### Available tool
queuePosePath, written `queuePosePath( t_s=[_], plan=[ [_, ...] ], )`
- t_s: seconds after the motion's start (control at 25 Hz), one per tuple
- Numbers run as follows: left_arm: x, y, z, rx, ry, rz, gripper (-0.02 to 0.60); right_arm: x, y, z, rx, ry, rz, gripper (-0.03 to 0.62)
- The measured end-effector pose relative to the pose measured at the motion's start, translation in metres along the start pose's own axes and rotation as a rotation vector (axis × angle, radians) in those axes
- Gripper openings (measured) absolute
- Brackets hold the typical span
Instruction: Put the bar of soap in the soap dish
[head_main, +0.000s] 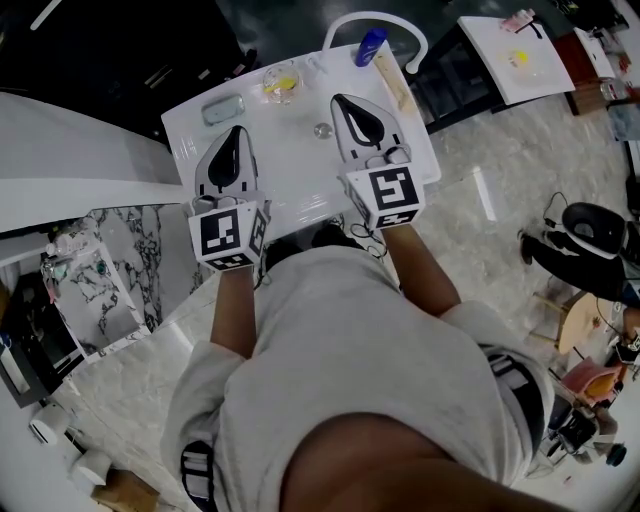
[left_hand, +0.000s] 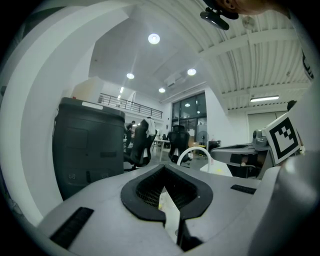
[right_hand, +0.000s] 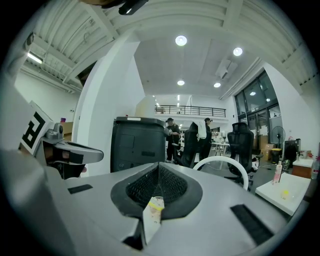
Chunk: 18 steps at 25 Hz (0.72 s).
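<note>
A small yellow piece (head_main: 279, 87) lies inside a clear round dish (head_main: 293, 72) by the far edge of the white surface (head_main: 300, 175). A pale grey-green oblong (head_main: 222, 108) lies apart from it, towards the far left corner. If the yellow piece is the soap and the clear bowl its dish, the soap already lies where the task wants it. If the oblong is the soap or the dish, the two are apart.

The left gripper (head_main: 236, 135) and right gripper (head_main: 347, 111) hover over the near half of the surface. In both gripper views the fingers (left_hand: 95, 205) (right_hand: 230, 200) are pressed together with nothing between them.

Both gripper views look level across the room, so the surface shows only through a narrow slit. From the head view, the material of the yellow piece and the oblong is too small to tell.
</note>
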<state>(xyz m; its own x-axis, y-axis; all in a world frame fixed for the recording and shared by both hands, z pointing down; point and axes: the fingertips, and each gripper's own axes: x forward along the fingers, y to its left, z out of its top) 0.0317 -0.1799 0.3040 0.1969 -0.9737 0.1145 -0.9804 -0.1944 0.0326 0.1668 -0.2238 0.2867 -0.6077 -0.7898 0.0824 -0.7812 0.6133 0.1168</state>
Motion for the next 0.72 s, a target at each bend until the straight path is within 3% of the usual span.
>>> queuePosePath(
  t_s=[0.72],
  plan=[
    [0.0019, 0.0081, -0.0098, -0.015, 0.016, -0.015, 0.018, 0.0055, 0.0025, -0.0073, 0.006, 0.025, -0.017, 0.000]
  ],
)
